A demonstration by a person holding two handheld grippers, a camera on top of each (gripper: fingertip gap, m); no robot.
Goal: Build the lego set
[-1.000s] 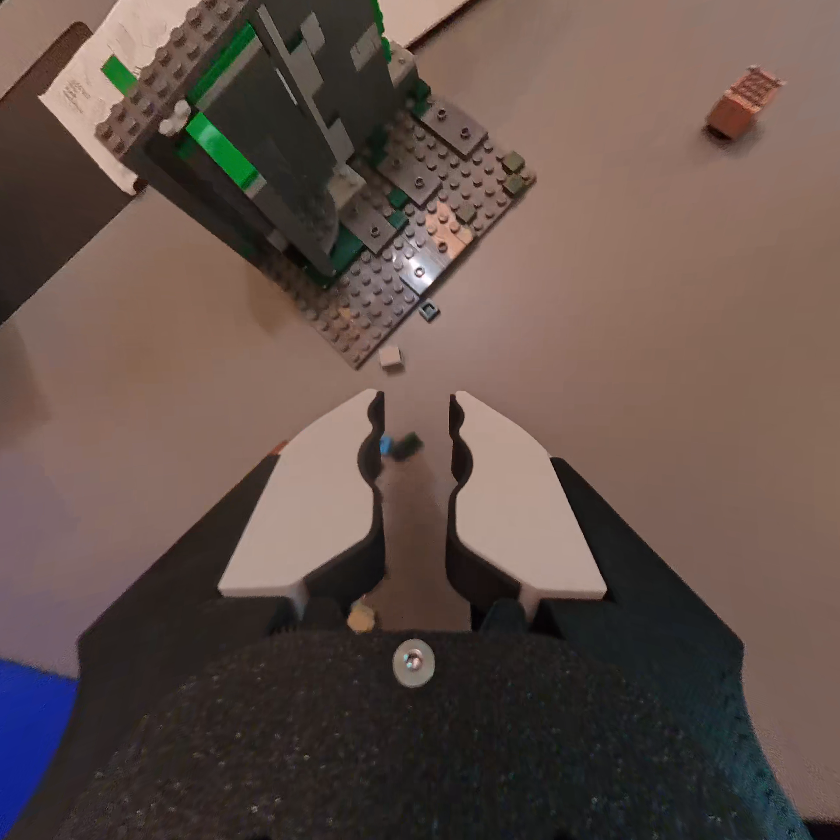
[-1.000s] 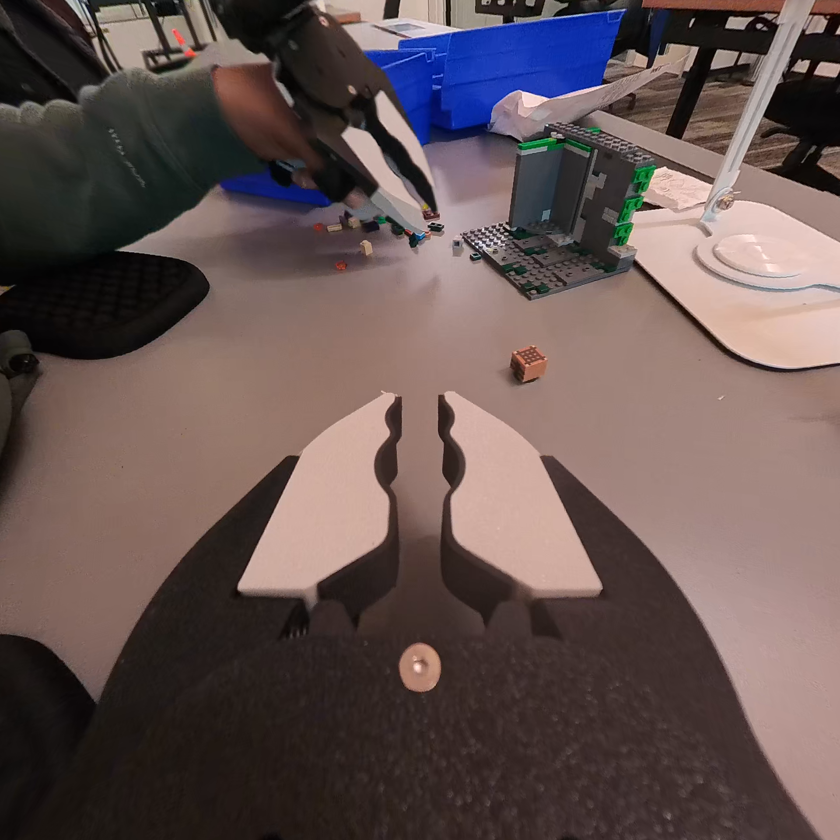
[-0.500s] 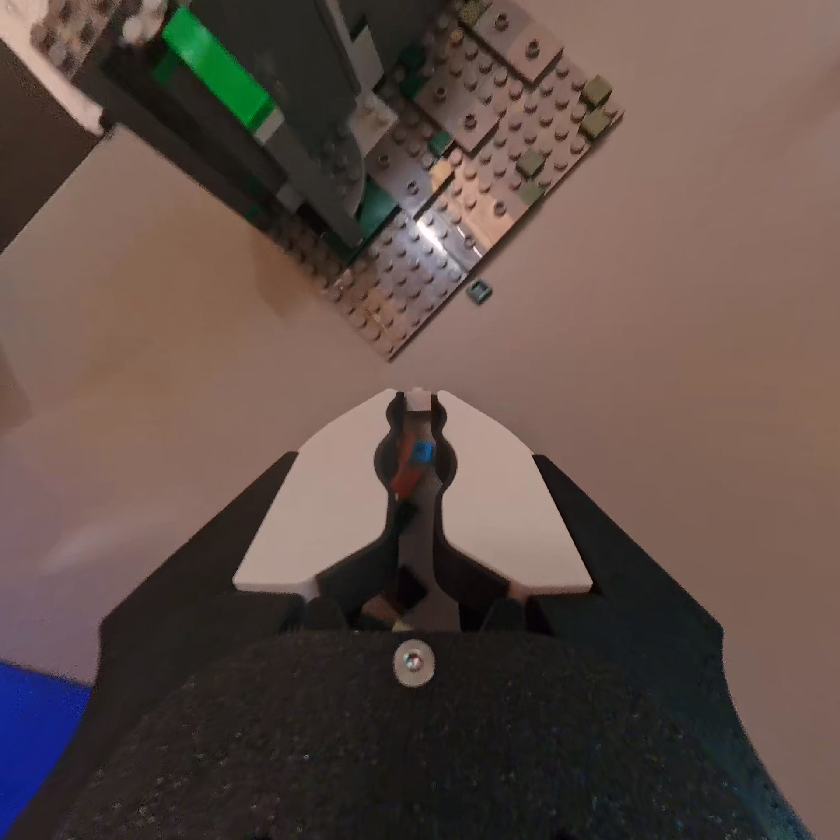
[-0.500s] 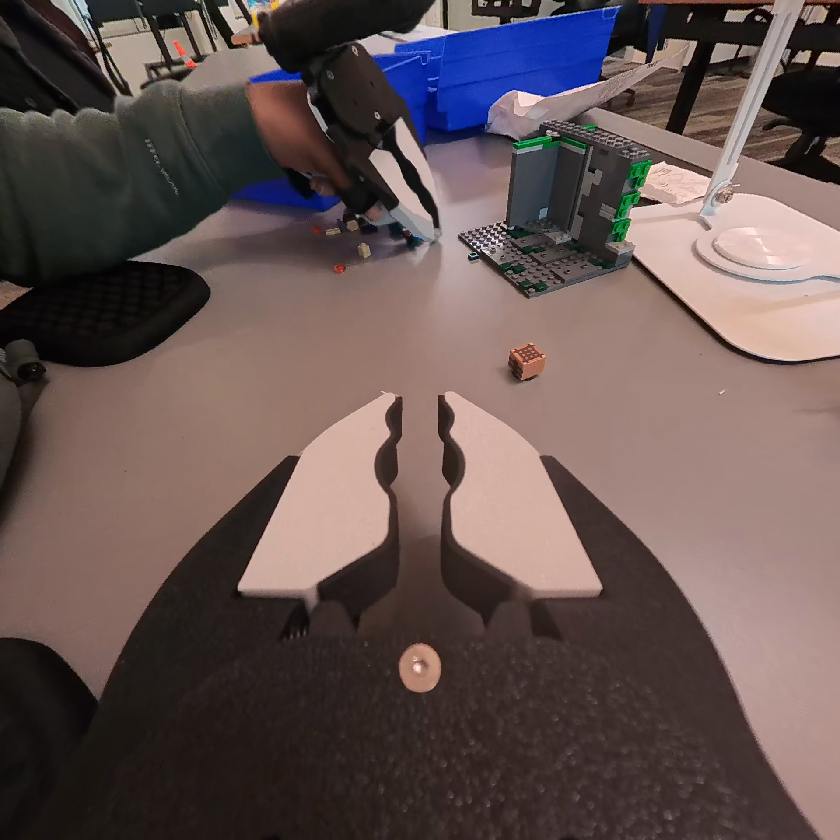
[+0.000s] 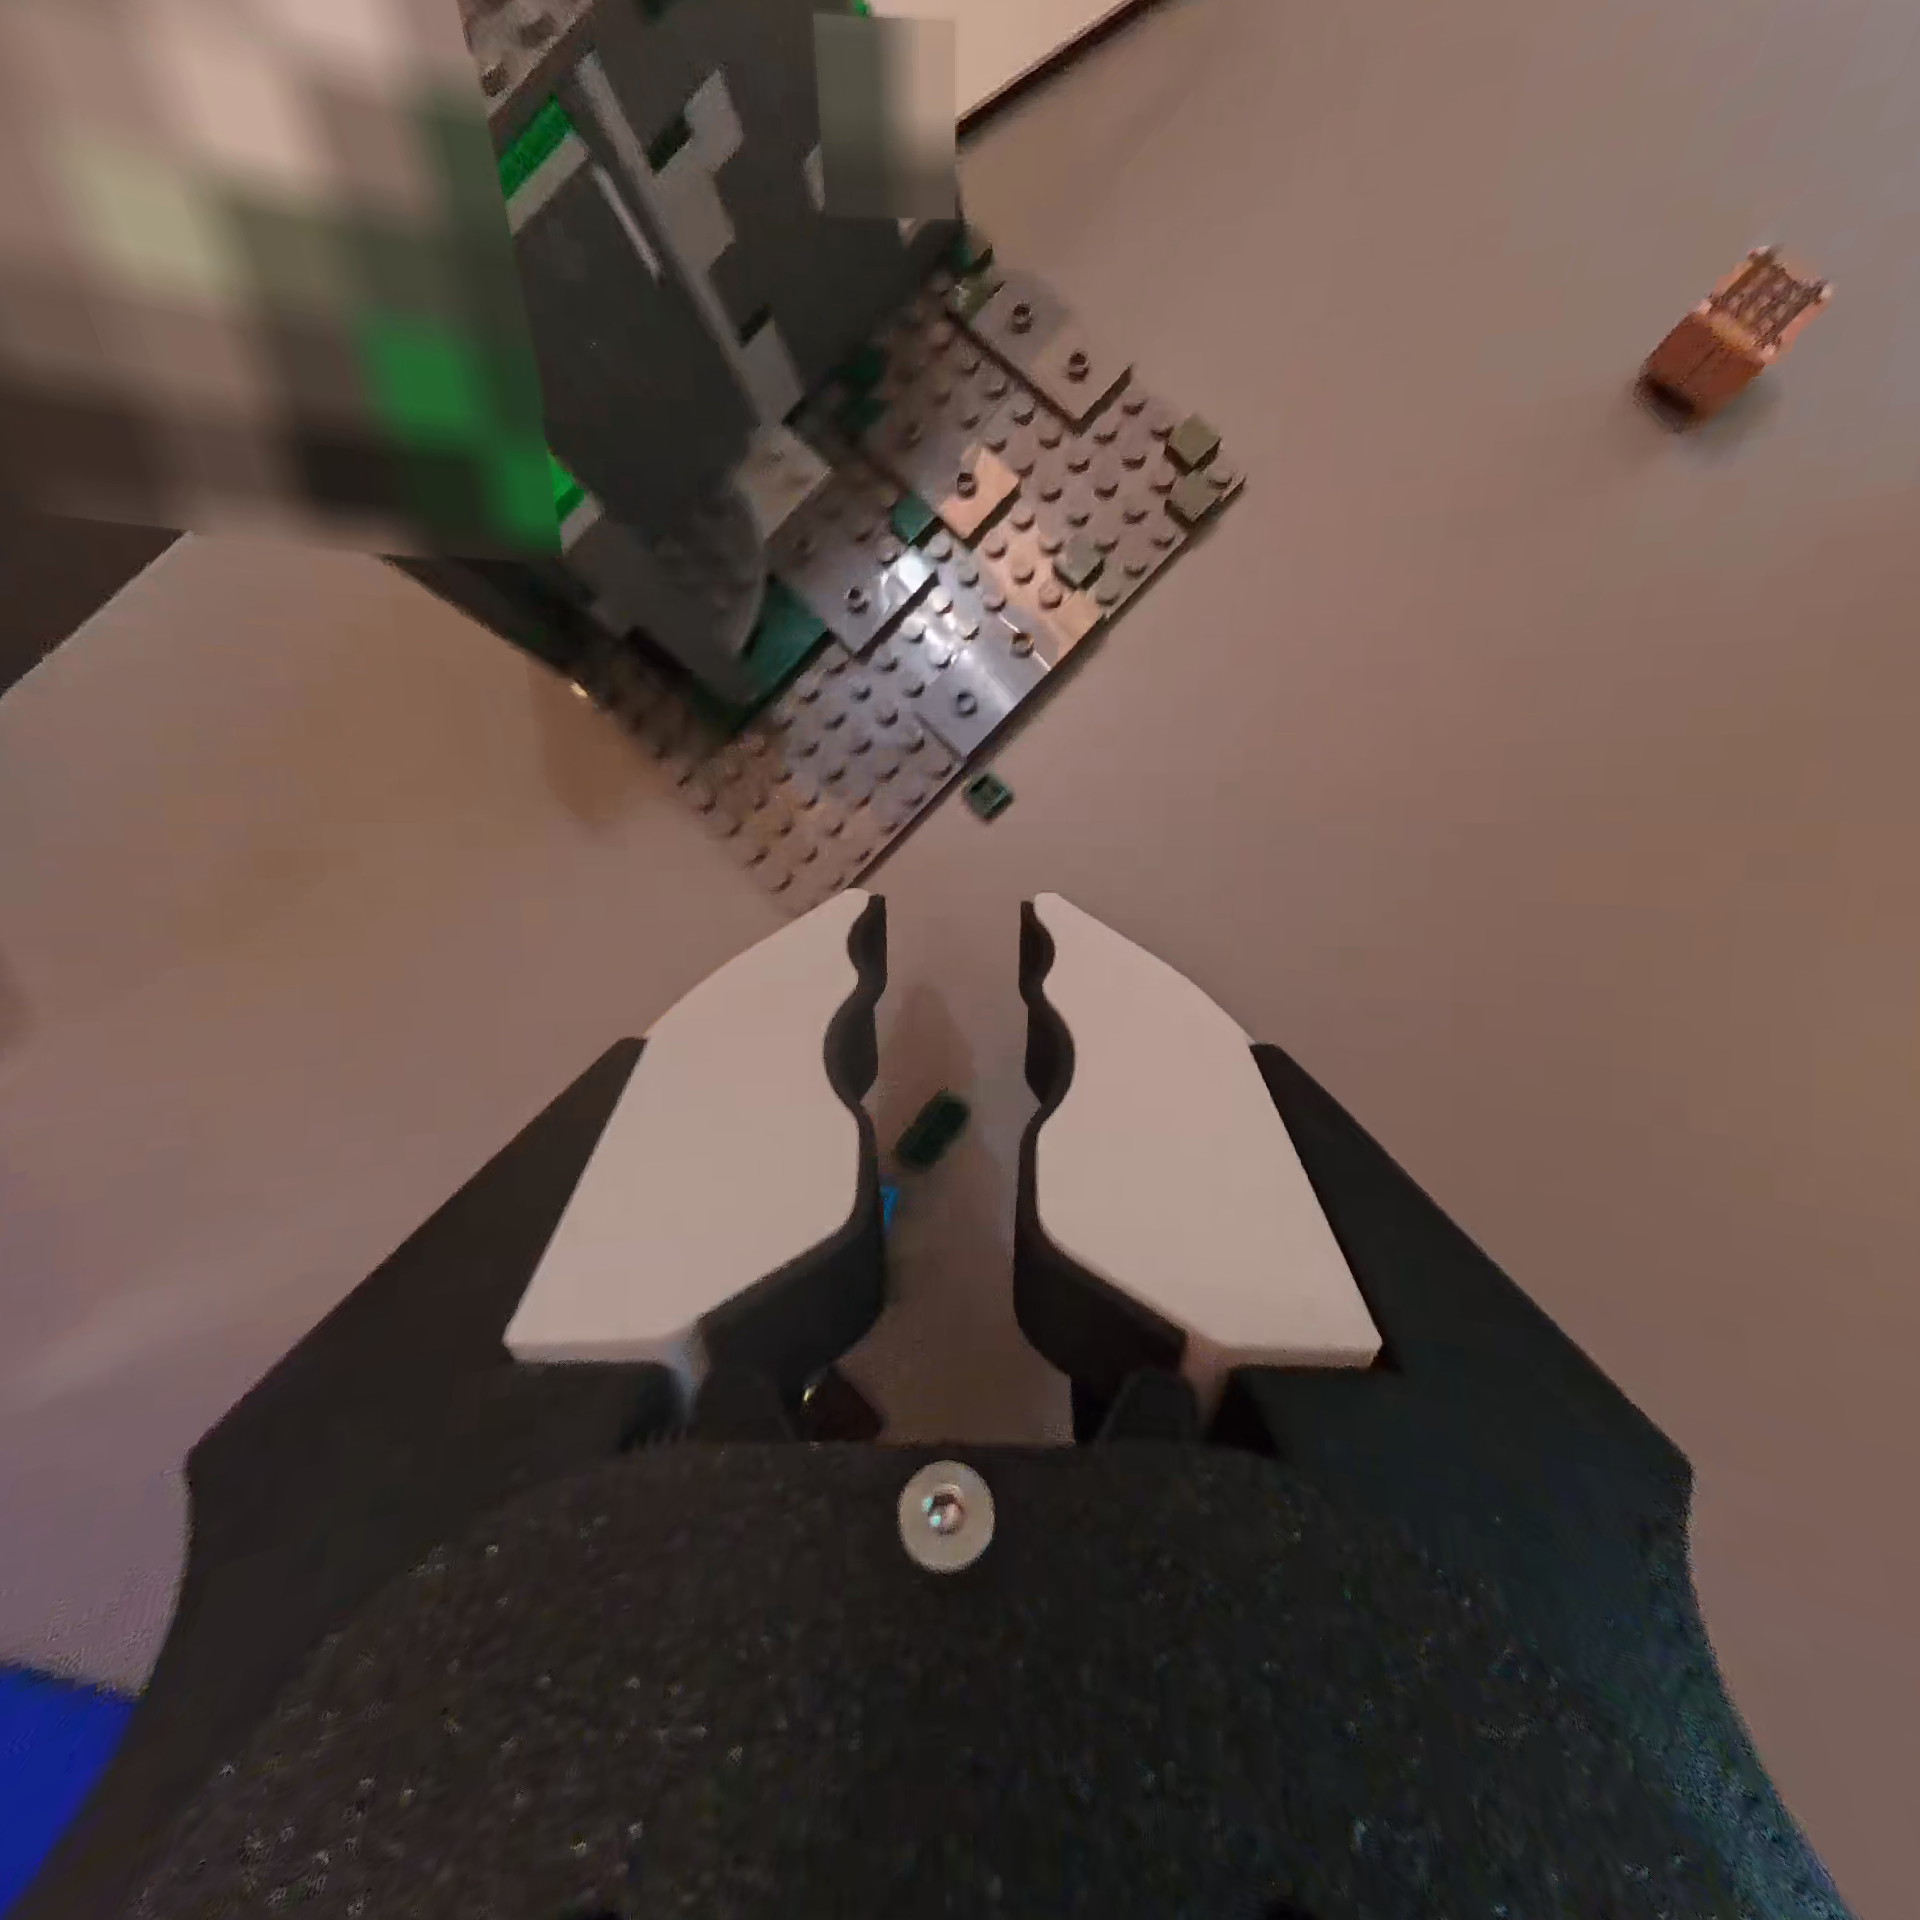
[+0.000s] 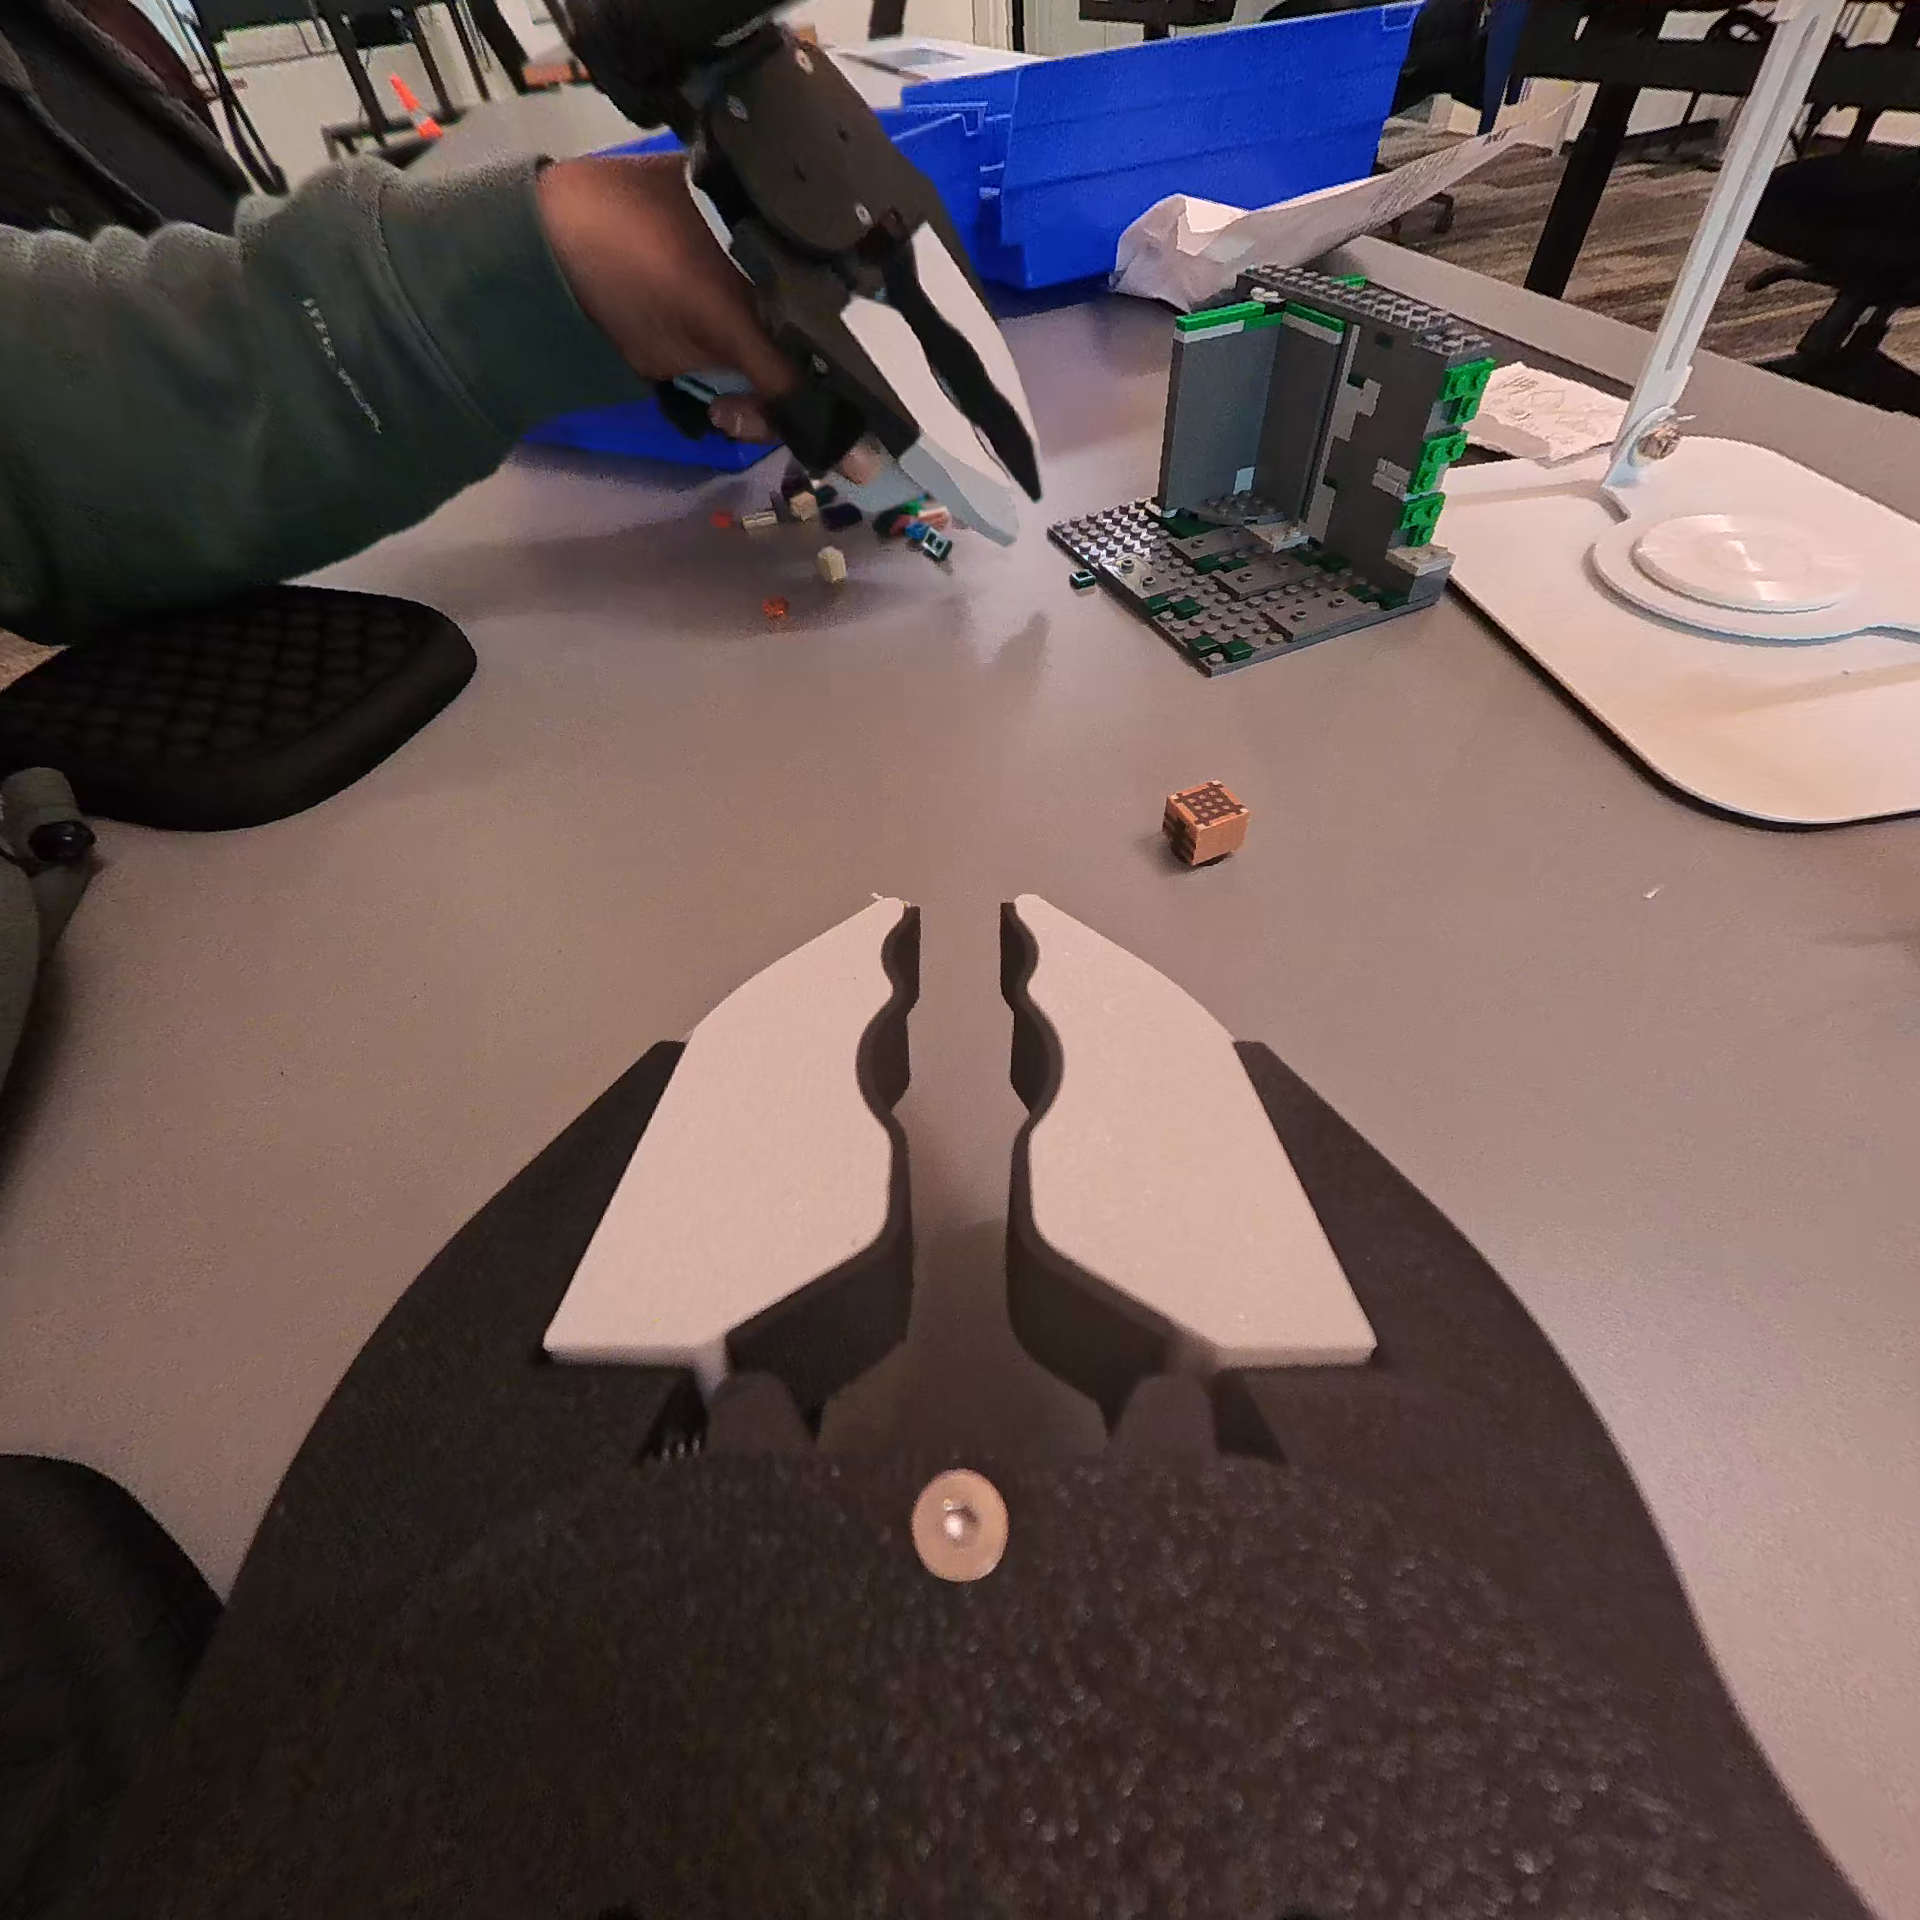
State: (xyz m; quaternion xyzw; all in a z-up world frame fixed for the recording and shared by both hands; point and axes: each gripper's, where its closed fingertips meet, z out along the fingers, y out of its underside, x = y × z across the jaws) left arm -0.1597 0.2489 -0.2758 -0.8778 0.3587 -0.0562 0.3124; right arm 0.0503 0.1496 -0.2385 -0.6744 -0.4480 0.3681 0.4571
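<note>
The lego build, a grey studded baseplate (image 5: 1132,499) with a tall grey wall and green bricks, stands just ahead of my left gripper (image 5: 954,909). That gripper is open and empty, held above the table a little short of the plate's near corner. A dark green piece (image 5: 932,1127) and a blue piece (image 5: 890,1210) lie on the table below its fingers. In the right wrist view the left gripper (image 6: 1018,511) hovers over loose pieces (image 6: 831,520), left of the baseplate (image 6: 1247,623). A small pale piece (image 6: 1127,568) sits on the plate's near-left corner. My right gripper (image 6: 958,904) is slightly open and empty, low over the table.
A brown cube (image 6: 1205,823) lies alone between my right gripper and the build; it also shows in the left wrist view (image 5: 1730,338). A dark tile (image 5: 989,798) lies beside the plate. A white lamp base (image 6: 1714,644) sits right, blue bins (image 6: 1195,156) behind, a black mesh pad (image 6: 229,696) left. Measured from the fingertips, the small pale piece (image 6: 1127,568) is 5 cm or so from the left gripper and 25 cm from the right. It is also in sight in the left wrist view (image 5: 980,696).
My left gripper was shut on a small pale piece half a second ago; it has opened and drawn back from the baseplate, with nothing at its tips. My right gripper has not moved.
</note>
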